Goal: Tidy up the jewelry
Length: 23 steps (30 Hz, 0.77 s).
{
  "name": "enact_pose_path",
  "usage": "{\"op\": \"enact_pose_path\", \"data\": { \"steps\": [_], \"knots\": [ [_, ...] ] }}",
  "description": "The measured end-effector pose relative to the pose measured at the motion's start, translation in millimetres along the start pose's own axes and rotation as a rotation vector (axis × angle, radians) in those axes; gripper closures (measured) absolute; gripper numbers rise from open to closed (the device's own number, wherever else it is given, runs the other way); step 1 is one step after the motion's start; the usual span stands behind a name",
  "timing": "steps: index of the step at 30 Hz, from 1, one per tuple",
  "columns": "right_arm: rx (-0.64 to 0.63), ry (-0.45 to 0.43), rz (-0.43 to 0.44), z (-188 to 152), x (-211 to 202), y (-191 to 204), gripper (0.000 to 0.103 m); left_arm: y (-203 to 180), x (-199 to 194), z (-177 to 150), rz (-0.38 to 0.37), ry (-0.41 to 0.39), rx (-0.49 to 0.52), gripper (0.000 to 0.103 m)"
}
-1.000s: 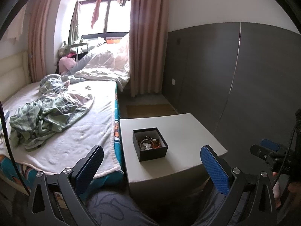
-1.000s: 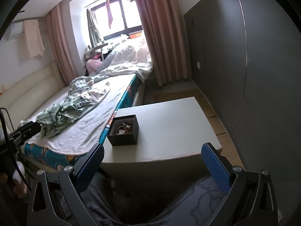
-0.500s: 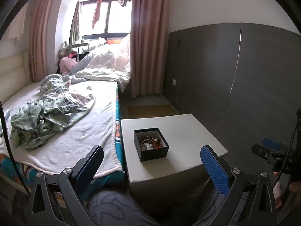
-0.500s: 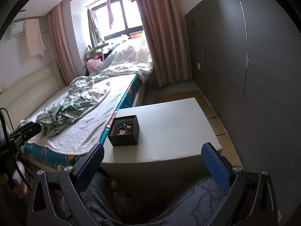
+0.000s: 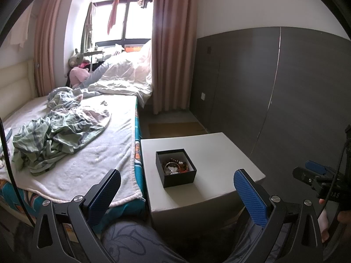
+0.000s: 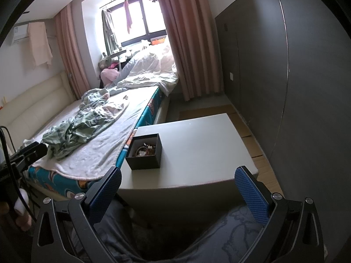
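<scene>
A small open black box point(image 5: 178, 179) sits on a pale bedside table point(image 5: 217, 153), near its left edge. It holds a tangle of jewelry point(image 5: 175, 166): beaded bracelets, a ring-shaped bangle and a white piece. The box also shows in the right wrist view point(image 6: 145, 160), with the jewelry point(image 6: 145, 150) inside. My left gripper point(image 5: 176, 194) is open and empty, held back from the table's near edge. My right gripper point(image 6: 177, 189) is open and empty, also short of the table. The right gripper shows at the left wrist view's right edge point(image 5: 316, 175).
A bed point(image 5: 87, 149) with a white blanket and crumpled green clothes point(image 5: 52, 135) runs along the table's left side. A dark grey panelled wall point(image 5: 285, 98) stands to the right. My legs in grey trousers point(image 6: 175, 236) are below the grippers. Curtains and a window are at the back.
Both views have shifted only slightly; the box and table sit a little nearer the centre. Both grippers stay open and empty.
</scene>
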State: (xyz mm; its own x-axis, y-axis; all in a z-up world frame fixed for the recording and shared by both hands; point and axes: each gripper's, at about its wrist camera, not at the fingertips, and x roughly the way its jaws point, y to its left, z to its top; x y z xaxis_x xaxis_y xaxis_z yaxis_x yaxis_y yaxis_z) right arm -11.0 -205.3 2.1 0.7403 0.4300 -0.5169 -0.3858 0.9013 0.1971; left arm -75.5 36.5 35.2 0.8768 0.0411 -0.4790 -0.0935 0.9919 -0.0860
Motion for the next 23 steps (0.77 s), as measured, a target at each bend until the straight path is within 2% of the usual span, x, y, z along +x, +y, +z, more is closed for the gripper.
{"op": "enact_pose_path", "data": {
  "steps": [23],
  "knots": [
    [0.005, 0.019, -0.008, -6.5, 4.4, -3.1, 0.000, 1.1, -1.8, -0.7, 0.006, -0.002, -0.006, 0.001]
  ]
}}
